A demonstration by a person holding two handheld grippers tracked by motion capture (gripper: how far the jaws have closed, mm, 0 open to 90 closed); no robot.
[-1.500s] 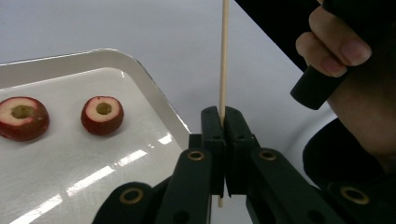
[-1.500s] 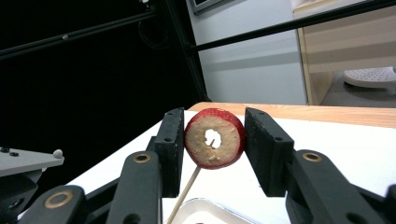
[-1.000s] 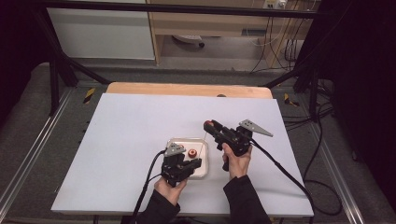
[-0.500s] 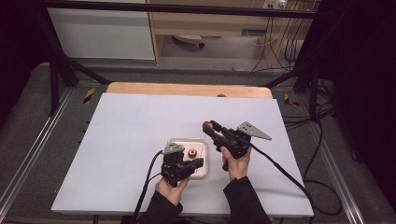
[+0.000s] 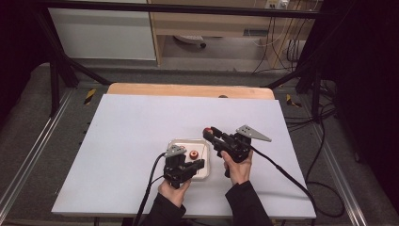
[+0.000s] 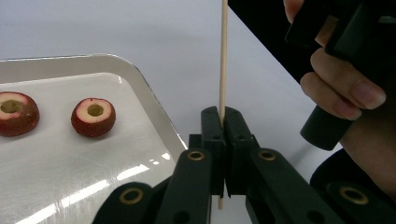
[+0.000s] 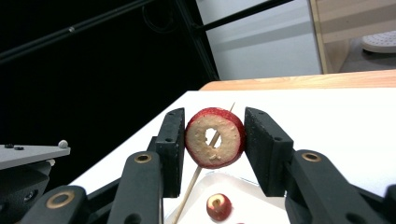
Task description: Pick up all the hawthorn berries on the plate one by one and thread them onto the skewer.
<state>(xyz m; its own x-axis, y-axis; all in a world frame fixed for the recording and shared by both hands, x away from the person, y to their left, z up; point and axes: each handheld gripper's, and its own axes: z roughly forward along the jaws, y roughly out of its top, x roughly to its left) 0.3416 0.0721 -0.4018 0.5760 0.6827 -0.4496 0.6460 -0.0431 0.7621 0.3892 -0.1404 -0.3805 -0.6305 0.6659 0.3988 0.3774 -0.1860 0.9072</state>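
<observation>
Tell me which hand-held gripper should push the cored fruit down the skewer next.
Right. The right hand-held gripper already clamps the fruit ring with the skewer through its hole, while the left hand-held gripper is shut on the skewer, steadying it upright.

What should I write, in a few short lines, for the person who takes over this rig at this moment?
Left tool: shut on the wooden skewer, held upright beside the white tray.
Right tool: shut on a cored red fruit piece, with the skewer tip in its hole.
Tray: two more cored pieces lie on it.
Done: first piece started onto the skewer.
Left, probably: push it down, then thread the other two.
</observation>
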